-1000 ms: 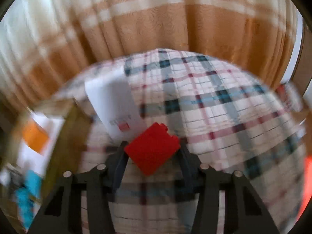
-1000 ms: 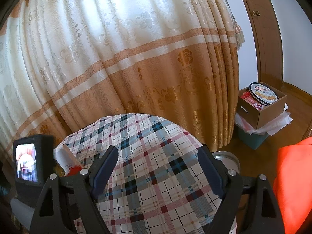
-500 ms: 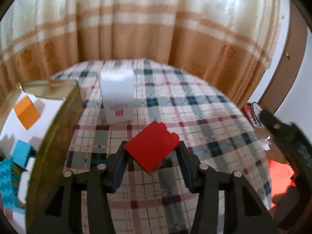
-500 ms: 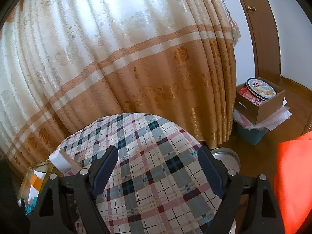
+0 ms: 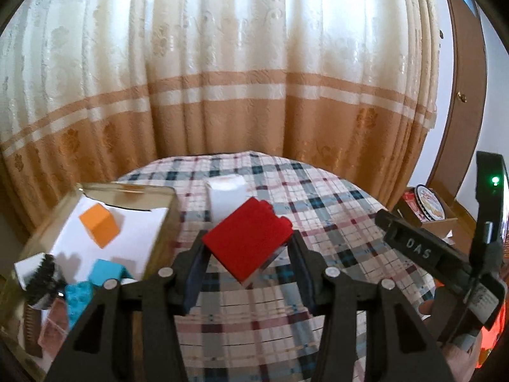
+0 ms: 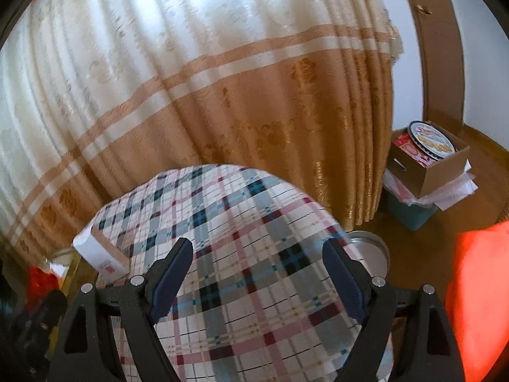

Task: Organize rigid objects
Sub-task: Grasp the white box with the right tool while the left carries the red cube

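Note:
My left gripper (image 5: 248, 254) is shut on a red toy block (image 5: 246, 238), held tilted in the air above the plaid tablecloth (image 5: 286, 302). To its left stands a gold-rimmed tin (image 5: 159, 222) lined with white; inside lie an orange cube (image 5: 100, 227), blue blocks (image 5: 92, 281) and a black ridged wheel (image 5: 41, 283). A white carton (image 5: 224, 195) stands behind the red block. The other handheld gripper unit (image 5: 445, 254) shows at the right edge of the left wrist view. My right gripper (image 6: 257, 269) is open over the cloth (image 6: 238, 286) with nothing between its fingers.
An orange and cream curtain (image 5: 254, 95) hangs behind the round table. The white carton (image 6: 101, 254) lies at the left in the right wrist view. On the floor to the right are a cardboard box with a biscuit tin (image 6: 429, 149), a round metal lid (image 6: 370, 251) and an orange cushion (image 6: 477, 302).
My left gripper has risen and swung so the tin's inside and the right-hand gripper unit came into view, the red block still gripped. The right gripper's view shifted only slightly.

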Motion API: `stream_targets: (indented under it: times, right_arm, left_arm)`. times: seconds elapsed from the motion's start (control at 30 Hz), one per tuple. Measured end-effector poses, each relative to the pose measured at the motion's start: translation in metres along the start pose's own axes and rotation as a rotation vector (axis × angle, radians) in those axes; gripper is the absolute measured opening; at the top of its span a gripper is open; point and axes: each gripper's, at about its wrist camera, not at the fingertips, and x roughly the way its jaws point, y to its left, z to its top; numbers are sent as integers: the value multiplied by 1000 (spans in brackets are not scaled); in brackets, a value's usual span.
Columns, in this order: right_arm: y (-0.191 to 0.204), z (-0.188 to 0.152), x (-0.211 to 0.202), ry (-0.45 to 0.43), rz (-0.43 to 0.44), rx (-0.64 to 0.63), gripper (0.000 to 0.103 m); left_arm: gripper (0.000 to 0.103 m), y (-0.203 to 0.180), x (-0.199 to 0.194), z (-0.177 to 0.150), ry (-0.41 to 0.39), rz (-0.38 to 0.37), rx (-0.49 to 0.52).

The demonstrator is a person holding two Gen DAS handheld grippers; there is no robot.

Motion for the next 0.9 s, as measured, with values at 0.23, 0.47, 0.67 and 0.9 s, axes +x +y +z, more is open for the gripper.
stream_targets:
  times: [0.23,0.47,0.67,0.9]
  right_arm:
    - [37,-6,8,48,74,-72,85]
    - [89,-25,30,150,156,-161,85]
    - [130,-36,38,179,195,-243,85]
    - [176,-26,58,158,188,-311,85]
  left_arm:
    - [49,25,-11,0,-9,56,-21]
    - [49,73,-33,0,-27,64,-105]
    - [49,107,-39,-2,-32,60,-182]
    - [49,122,-50,-3,-74,8,-197]
